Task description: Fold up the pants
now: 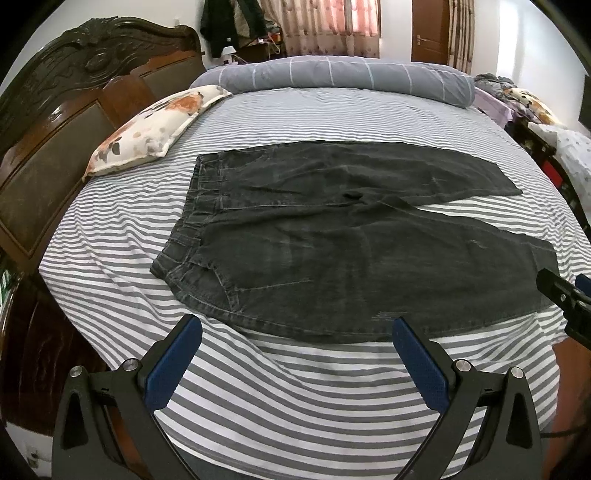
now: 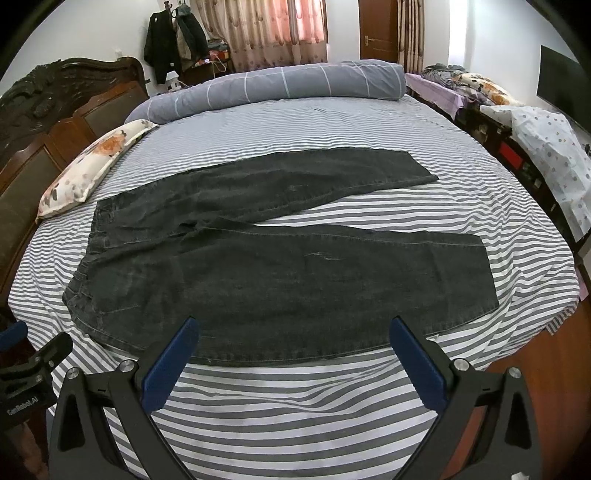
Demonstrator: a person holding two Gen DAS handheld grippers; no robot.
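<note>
At the far left stands the carved dark wooden headboard (image 1: pixel 55 122), and just inside it a floral pillow (image 1: pixel 155 129) lies on the bed (image 1: pixel 295 406), which is covered in a grey and white striped sheet. Next along, the pants (image 1: pixel 314 251), dark washed denim, lie spread flat across the middle of the bed; the waistband is on the left, toward the headboard, and the two legs run off to the right, parting into a narrow V with striped sheet showing between them. The near leg's lower edge lies close to the bed's front edge. Behind the pants, along the far side of the bed, a rolled grey checked duvet (image 1: pixel 332 75) stretches across.

The left hand-held gripper (image 1: pixel 297 332) hovers in front of the waist end of the pants, its blue-padded fingers (image 1: pixel 173 365) spread wide with nothing between them and not touching the cloth. The right hand-held gripper (image 2: pixel 295 334) hovers in front of the near leg, likewise spread wide and empty, its tips just short of the denim's edge. In the left wrist view its black body shows at the right margin, beside the near leg's hem.

At the far right a second bed (image 2: pixel 480 88) with patterned bedding stands beside a wooden door (image 2: pixel 376 31)
</note>
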